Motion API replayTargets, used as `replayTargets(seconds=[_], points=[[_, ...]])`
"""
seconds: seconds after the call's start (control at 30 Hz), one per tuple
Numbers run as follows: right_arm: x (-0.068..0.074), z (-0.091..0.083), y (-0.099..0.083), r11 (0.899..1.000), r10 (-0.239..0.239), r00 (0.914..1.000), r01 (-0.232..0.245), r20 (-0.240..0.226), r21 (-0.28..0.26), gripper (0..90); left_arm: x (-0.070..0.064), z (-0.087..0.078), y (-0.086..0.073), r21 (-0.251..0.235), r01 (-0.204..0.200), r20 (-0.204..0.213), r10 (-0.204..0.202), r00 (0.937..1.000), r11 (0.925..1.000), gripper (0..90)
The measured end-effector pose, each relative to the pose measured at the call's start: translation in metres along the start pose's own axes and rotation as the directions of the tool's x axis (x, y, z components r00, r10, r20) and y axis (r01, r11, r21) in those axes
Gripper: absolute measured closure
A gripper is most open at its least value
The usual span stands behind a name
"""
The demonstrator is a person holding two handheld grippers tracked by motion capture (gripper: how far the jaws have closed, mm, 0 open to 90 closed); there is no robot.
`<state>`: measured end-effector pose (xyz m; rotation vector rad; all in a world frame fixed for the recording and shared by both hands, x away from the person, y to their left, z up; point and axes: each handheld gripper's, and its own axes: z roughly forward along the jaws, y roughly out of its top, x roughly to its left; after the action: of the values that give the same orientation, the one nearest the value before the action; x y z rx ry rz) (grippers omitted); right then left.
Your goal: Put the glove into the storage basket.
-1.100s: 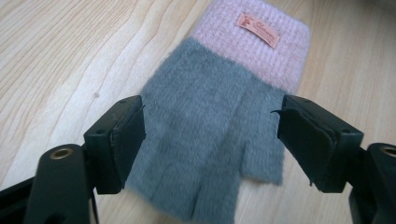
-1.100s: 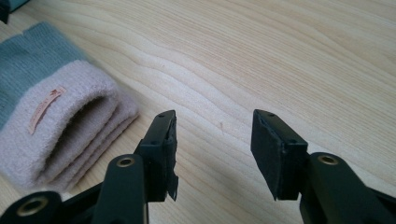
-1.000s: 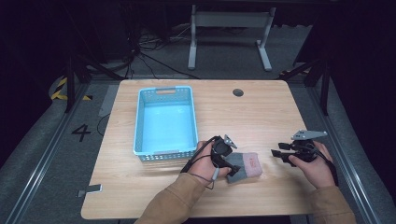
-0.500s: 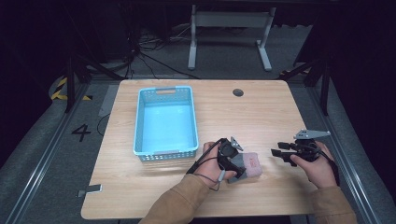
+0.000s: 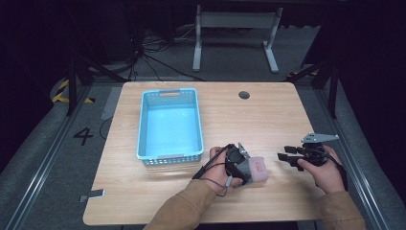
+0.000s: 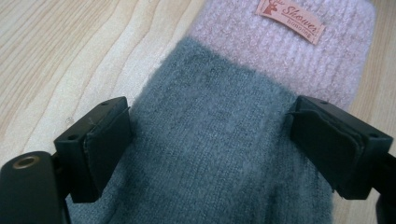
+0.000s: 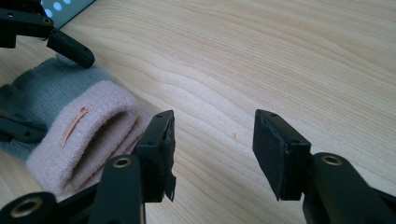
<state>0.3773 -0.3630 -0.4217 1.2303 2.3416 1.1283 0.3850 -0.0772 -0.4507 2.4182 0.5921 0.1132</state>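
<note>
A folded knit sock (image 5: 257, 167), grey with a pink cuff and a small label, lies on the wooden table (image 5: 230, 120) near the front edge. My left gripper (image 5: 239, 165) is lowered over it from the left. In the left gripper view the sock's grey part (image 6: 224, 154) lies between the two wide-apart jaws of my left gripper (image 6: 212, 128), which stands open. My right gripper (image 5: 286, 157) hovers open just right of the cuff. In the right gripper view the right gripper (image 7: 212, 140) has bare table between its jaws, and the pink cuff (image 7: 88, 135) lies at left.
A light blue plastic basket (image 5: 143, 129) stands to the left of the hands, and nothing shows inside it. A round cable hole (image 5: 244, 95) sits near the table's far edge. Dark floor, cables and a metal stand lie beyond the table.
My left gripper has slid to the right over the sock, so its jaws now straddle the grey part. The right gripper has hardly moved.
</note>
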Motion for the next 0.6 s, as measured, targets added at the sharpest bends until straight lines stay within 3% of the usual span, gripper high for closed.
replayTargets(seconds=[0.1, 0.27, 0.6], points=[[-0.0001, -0.0005, 0.0, 1.0, 0.002, 1.0, -0.002, 0.002, -0.001, 49.6, -0.0004, 0.0004, 0.0, 0.004, 0.005, 0.001, -0.005, 1.0, 1.0, 12.3], [-0.0008, -0.001, -0.0003, 1.0, 0.002, 1.0, -0.002, 0.005, -0.004, 49.5, -0.0049, 0.0042, 0.0005, 0.021, -0.021, -0.007, 0.021, 0.9997, 0.9995, 5.4], [-0.0008, 0.0001, -0.0008, 1.0, 0.003, 1.0, -0.003, 0.007, -0.001, 48.8, -0.0079, 0.0036, 0.0005, 0.027, -0.008, -0.031, 0.008, 0.9995, 0.9996, 10.3]])
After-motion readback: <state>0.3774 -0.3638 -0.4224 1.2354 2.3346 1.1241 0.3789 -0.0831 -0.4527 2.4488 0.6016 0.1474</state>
